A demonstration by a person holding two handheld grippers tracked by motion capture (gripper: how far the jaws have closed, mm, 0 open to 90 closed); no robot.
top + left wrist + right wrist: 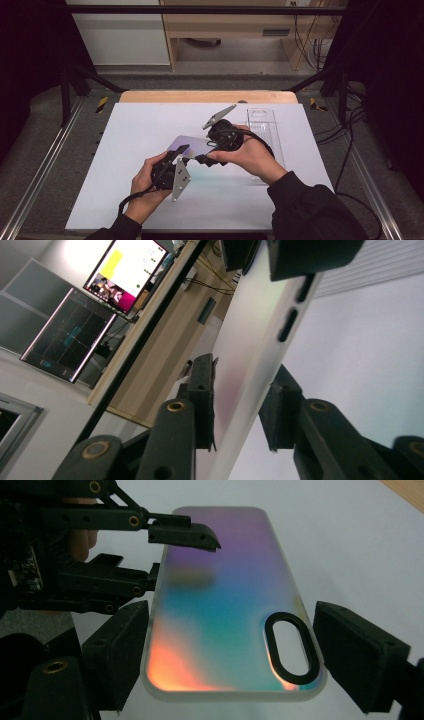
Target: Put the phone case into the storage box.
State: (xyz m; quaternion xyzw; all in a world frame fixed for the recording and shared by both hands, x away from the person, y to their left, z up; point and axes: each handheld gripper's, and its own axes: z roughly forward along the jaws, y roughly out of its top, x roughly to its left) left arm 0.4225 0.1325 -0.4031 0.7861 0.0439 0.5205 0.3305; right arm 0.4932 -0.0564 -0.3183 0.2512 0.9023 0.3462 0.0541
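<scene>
Right gripper view shows the phone case (225,600) held off the white counter (350,530), the right gripper (230,665) clamped across its camera end. Left gripper (185,555) straddles one long edge, fingers (185,532) barely apart. Light, glossy, slippery-looking; edges seem safest.

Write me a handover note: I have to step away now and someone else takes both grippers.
Right gripper: shut across the width of the iridescent phone case, at its camera cut-out end, holding it above the white table.
Left gripper: open, jaws straddling the case's long edge at the far end, pads not yet pressing.
Clear tray: lies at the table's far right.
Done: case lifted.
Left: probably close the left grip, then carry on with the case.
</scene>
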